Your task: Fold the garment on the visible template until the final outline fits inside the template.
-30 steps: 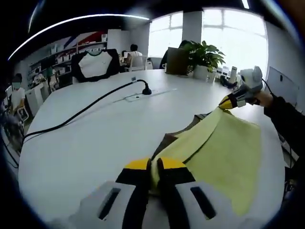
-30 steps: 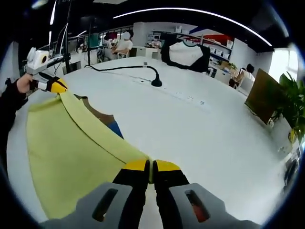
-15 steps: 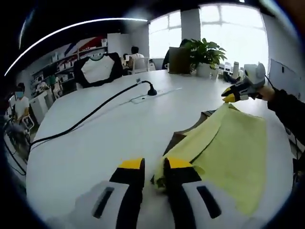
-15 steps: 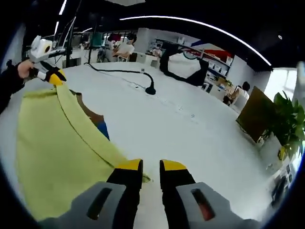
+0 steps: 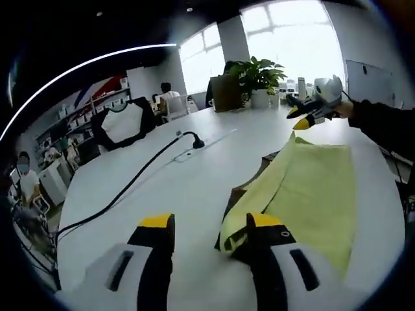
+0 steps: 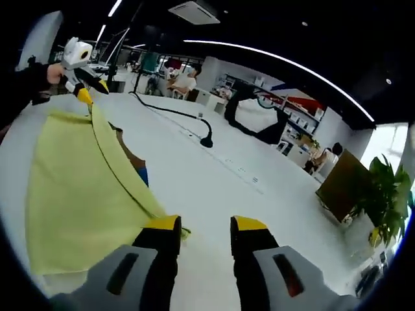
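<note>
A yellow-green garment (image 5: 311,188) lies flat on the white table (image 5: 149,188), folded over along its left edge. A brown template (image 5: 241,192) peeks out from under that edge, and in the right gripper view it (image 6: 130,155) shows a small blue patch. My left gripper (image 5: 209,227) stands open just above the garment's near corner, holding nothing. My right gripper (image 6: 206,225) is open too, beside the other end of the fold (image 6: 97,162). Each gripper appears far off in the other's view, the right gripper (image 5: 306,116) and the left gripper (image 6: 83,92), both held by dark-sleeved hands.
A black cable ending in a round base (image 5: 193,142) runs across the table to the left of the garment. A potted plant (image 5: 258,76) and a brown board (image 6: 340,184) stand at the far end. A black and white shirt (image 6: 249,110) hangs beyond the table, and people sit in the background.
Both grippers were shut on the garment's folded edge; now both are open and have let it go. The garment has settled flat on the table, and both cameras have lifted back a little.
</note>
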